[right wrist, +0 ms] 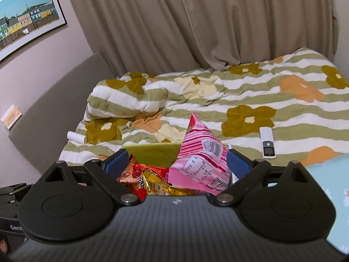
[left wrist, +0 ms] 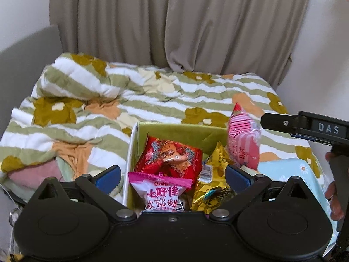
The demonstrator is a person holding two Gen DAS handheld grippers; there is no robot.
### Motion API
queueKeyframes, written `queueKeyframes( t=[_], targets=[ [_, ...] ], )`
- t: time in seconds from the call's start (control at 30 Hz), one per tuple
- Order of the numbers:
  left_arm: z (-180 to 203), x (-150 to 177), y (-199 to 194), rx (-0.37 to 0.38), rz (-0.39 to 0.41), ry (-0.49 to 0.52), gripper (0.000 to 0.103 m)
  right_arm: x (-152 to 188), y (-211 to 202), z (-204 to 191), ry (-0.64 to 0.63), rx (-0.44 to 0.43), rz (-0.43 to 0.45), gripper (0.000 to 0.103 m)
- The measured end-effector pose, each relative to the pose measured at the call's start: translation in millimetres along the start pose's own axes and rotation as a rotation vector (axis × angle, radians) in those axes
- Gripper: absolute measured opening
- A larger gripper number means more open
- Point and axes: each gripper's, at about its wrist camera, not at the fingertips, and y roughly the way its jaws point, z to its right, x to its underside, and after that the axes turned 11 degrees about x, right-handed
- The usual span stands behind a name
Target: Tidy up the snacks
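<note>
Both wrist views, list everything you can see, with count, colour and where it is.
box: one, green inside, on the bed
pink striped packet: one, upright at box's right edge
red packet: one, in box
gold packets: at least one, in box
Oishi packet: one, pink-white, box front
duvet: one, green-white floral
remote: one, white, on duvet
curtain: beige, behind bed
left gripper: open, above box
right gripper: open, packet between its pads

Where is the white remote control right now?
Right wrist view only: the white remote control lies on the floral quilt, right of the pink snack bag.
</note>
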Motion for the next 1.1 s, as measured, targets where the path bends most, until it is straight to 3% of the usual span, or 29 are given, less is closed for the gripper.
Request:
queueKeyframes(
  t=[0.2,0.6,0.73,1.1],
  targets=[
    [18,7,-34,0.008,0.067,0.046,0.103,7,-54,3,-0.008,0.059,0.083,0.103],
    [87,59,-110,-0.089,0.234,0.143,0.103,57,-159,36,-0.079,0.180,0.148,0.103],
    [108,82,-123,-0.093,0.243,0.154,0.103,86,-180,49,-0.106,0.232,0.129,0.103],
    [141,138,-132,-0.107,0.222,0.173,0.103,144,-215,76,-0.117,0.270,0.083,0.103]
  ],
)
